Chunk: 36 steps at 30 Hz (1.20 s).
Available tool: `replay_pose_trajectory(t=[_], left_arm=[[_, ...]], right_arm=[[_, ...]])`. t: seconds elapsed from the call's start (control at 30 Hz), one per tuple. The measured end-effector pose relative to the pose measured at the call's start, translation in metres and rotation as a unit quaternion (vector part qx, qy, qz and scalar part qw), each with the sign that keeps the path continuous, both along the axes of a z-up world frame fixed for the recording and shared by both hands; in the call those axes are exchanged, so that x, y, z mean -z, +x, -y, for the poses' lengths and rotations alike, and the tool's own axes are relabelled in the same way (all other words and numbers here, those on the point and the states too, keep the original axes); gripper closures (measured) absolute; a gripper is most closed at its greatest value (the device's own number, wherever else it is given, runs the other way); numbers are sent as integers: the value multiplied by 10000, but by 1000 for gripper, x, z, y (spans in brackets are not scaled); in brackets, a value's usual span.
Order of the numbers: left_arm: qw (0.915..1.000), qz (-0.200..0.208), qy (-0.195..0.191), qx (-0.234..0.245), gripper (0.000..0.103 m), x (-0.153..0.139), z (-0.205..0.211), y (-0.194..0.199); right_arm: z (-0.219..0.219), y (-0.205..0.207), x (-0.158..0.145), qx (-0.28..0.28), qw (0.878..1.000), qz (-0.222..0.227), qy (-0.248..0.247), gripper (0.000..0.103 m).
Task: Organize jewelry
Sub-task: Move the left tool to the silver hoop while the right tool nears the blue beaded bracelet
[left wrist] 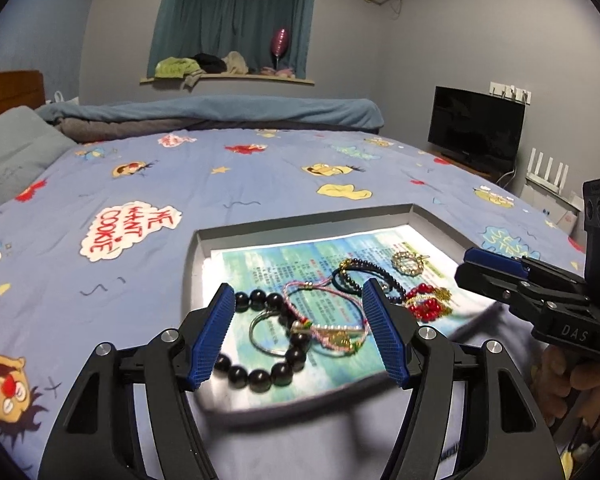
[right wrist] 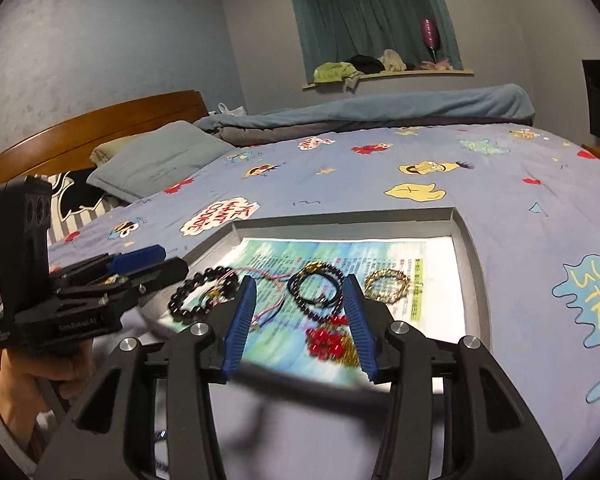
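A grey shallow box lined with a printed blue-green sheet lies on the bed and holds several pieces of jewelry. A black bead bracelet, a silver ring bangle, a pink cord bracelet, a dark bead bracelet, a gold ring bracelet and a red bead piece lie on the sheet. My left gripper is open and empty, low over the black bracelet and pink cord. My right gripper is open and empty, over the dark bracelet and red beads.
The box sits on a blue cartoon-print bedsheet. A rolled blanket and pillows lie at the far side by the wooden headboard. A TV stands to the right. The other gripper shows in each view at the side.
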<state>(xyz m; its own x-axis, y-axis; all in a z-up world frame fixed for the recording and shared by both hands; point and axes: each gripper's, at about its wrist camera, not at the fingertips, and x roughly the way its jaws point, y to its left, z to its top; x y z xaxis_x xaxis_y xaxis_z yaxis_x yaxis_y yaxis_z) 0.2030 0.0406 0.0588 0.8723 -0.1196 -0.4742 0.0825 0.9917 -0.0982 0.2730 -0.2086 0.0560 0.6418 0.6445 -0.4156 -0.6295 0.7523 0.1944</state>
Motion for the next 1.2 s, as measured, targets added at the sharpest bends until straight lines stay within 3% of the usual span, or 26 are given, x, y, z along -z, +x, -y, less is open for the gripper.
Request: replay_pose_trajectory(t=[0.63, 1.2], left_arm=[[9998, -128, 13, 173, 35, 19, -8, -74], [9966, -389, 287, 672, 35, 43, 15, -125]], right_arm=[[23, -54, 11, -299, 9993, 147, -138, 38], [6, -89, 33, -935, 9910, 125, -949, 37]])
